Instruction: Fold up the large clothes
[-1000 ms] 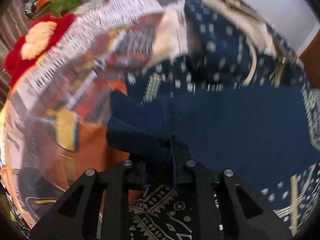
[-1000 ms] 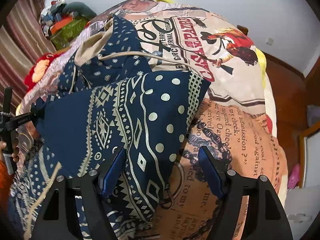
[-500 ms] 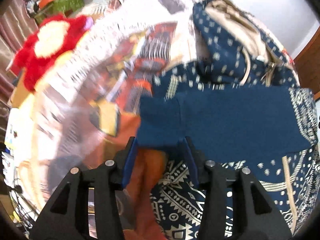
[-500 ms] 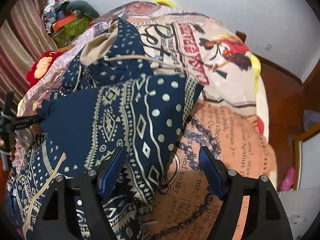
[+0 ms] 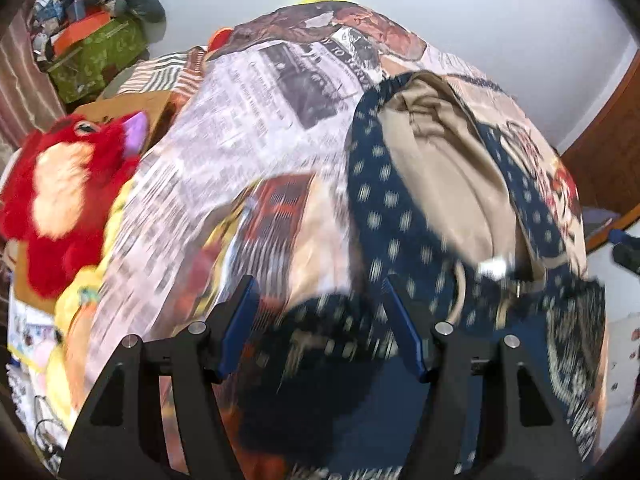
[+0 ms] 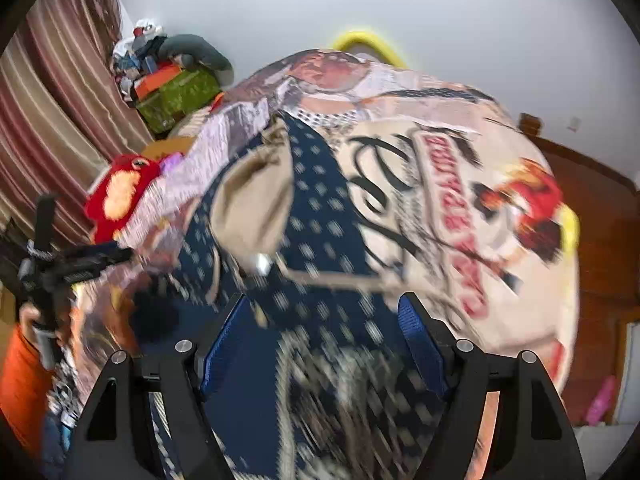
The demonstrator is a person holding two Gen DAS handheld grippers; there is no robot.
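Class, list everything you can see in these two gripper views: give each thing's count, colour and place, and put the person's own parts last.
hooded garment: one, navy patterned with beige hood lining, on the bed
bed cover: one, newspaper print, under the garment
plush toy: one, red and cream, at the bed's left edge
green box: one, in the far left corner with clutter on top
curtain: one, striped brown, left
left gripper: black with blue pads, jaws opening, above the garment
right gripper: black with blue pads, open
orange sleeve: one, lower left
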